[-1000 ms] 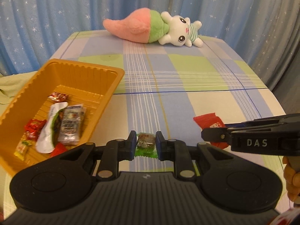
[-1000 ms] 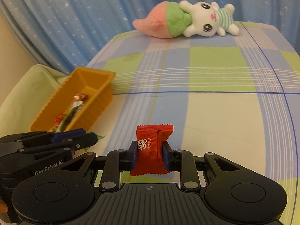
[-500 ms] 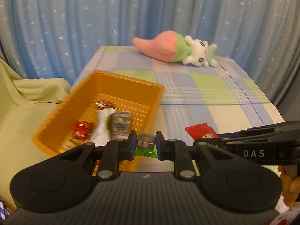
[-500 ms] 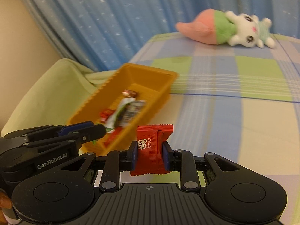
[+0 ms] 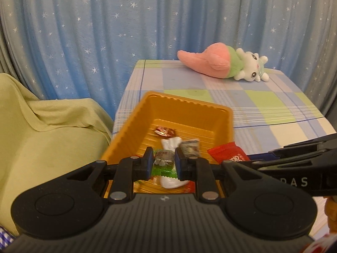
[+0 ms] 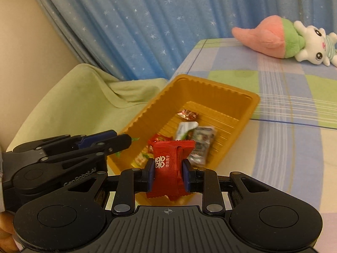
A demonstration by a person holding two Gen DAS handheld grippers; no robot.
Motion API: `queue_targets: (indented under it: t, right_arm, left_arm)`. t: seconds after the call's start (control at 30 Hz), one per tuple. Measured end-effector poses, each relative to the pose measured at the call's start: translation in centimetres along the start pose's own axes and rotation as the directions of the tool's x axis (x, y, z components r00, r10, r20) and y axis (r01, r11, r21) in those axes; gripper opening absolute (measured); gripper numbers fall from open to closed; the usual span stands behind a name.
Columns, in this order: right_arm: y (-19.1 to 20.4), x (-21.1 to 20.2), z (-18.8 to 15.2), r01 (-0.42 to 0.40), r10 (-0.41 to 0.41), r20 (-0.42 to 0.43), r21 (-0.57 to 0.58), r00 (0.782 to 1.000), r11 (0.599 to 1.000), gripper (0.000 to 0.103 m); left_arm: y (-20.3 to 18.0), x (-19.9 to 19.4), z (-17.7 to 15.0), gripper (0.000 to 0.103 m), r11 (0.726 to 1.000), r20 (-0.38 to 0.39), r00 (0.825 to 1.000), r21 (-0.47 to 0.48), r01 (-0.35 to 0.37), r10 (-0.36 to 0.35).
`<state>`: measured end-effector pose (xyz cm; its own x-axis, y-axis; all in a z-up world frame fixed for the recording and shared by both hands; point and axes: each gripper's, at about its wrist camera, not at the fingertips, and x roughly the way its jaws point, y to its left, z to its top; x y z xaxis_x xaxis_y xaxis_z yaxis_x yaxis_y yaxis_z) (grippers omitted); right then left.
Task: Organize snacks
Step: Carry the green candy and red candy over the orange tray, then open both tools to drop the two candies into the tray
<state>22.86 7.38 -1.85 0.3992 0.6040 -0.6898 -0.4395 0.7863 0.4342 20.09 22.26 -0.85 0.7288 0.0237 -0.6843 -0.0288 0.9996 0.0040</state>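
Observation:
My left gripper [image 5: 162, 160] is shut on a small green-wrapped candy [image 5: 163, 164] and hangs over the near end of the orange tray [image 5: 181, 105]. My right gripper [image 6: 167, 174] is shut on a red snack packet [image 6: 168, 164], held above the tray's [image 6: 210, 88] near end. Inside the tray lie several wrapped snacks, among them a white pouch [image 5: 171, 142] and a silver packet [image 6: 201, 143]. In the right wrist view the left gripper [image 6: 124, 141] comes in from the left, above the tray's left rim. The red packet [image 5: 228, 155] shows at the right in the left wrist view.
The tray stands at the left edge of a table under a checked cloth [image 5: 263, 105]. A pink and white plush toy [image 5: 227, 65] lies at the table's far end. A pale green blanket [image 5: 42, 126] covers something left of the table. A blue starry curtain [image 5: 126, 31] hangs behind.
Both grippers have travelled left from above the bare cloth to above the tray, each still gripping its snack. The tray now lies directly under them.

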Motion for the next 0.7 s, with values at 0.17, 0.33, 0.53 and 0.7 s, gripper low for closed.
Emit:
queue_targets:
  t: [0.17, 0.33, 0.53, 0.7]
  right_arm:
    - [0.7, 1.7, 0.9, 0.025, -0.025, 0.007, 0.018, 1.0, 1.0, 0.028]
    - [0.9, 2.8, 1.7, 0.056, -0.057, 0.01, 0.032, 0.998, 0.998, 0.028]
    - [0.4, 3.4, 2.4, 0.088, -0.089, 0.012, 0.056, 0.996, 0.994, 0.028]
    - [-0.1, 3.4, 2.7, 0.115, -0.116, 0.016, 0.075, 0.993, 0.991, 0.028]
  left_arm:
    - [1.7, 1.9, 1.1, 0.02, 1.0, -0.007, 1.0, 0.027, 0.008, -0.007]
    - [2.7, 3.9, 2.4, 0.02, 0.999, -0.01, 1.0, 0.046, 0.023, -0.022]
    - [2.6, 6.5, 3.7, 0.02, 0.996, -0.015, 0.999, 0.081, 0.037, -0.036]
    - [2.5, 8.5, 4.1, 0.02, 0.994, -0.025, 0.998, 0.097, 0.053, -0.051]
